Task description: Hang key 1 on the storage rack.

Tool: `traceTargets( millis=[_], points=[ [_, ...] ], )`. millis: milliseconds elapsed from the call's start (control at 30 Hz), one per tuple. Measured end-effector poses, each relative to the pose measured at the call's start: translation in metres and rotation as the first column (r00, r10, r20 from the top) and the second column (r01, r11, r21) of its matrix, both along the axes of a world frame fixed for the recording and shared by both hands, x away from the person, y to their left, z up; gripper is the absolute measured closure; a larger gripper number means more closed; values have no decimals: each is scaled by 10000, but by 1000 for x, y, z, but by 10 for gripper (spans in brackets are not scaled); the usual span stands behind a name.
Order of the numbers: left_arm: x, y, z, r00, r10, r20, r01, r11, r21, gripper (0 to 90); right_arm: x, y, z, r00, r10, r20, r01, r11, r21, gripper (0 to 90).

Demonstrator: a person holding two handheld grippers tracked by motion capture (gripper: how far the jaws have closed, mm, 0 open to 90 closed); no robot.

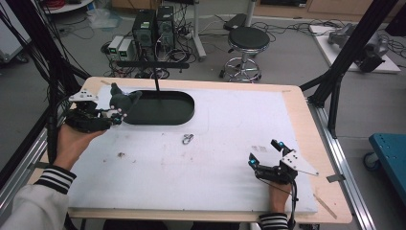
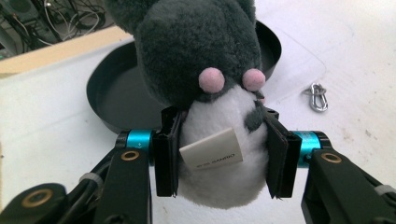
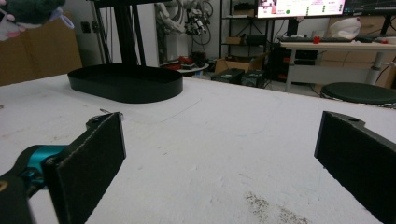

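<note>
Grey and white plush, a soft toy [image 2: 205, 93], sits clamped between the jaws of the left gripper [image 2: 222, 156], the black pads pressing in on both sides of its white belly where a small label shows. That gripper holds the toy up off the table, at the near left rim of the black oval tray [image 1: 165, 117], with a small metal clip [image 1: 187, 139] lying on the white table cover [image 1: 215, 158] near by. Over at the near right, the right gripper [image 1: 265, 153] rests low on the cover, its jaws spread wide apart with nothing between them, well away from the toy
</note>
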State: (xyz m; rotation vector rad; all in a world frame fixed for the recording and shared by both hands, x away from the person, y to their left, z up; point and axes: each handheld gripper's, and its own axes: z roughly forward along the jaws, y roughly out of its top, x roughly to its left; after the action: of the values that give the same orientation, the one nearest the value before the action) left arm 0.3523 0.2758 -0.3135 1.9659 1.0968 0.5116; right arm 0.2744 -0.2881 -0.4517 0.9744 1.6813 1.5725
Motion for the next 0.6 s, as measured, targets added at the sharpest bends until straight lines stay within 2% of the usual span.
traceTargets(
  millis=[300, 600],
  points=[
    [7, 12, 20, 9996, -51, 291, 71, 9976, -685, 546, 0, 0, 0, 10000, 18, -16, -18, 10000, -17, 12],
    [18, 22, 35, 9994, 145, 307, -118, 9963, -846, 546, 0, 0, 0, 10000, 11, 6, -11, 10000, -17, 12]
  ],
)
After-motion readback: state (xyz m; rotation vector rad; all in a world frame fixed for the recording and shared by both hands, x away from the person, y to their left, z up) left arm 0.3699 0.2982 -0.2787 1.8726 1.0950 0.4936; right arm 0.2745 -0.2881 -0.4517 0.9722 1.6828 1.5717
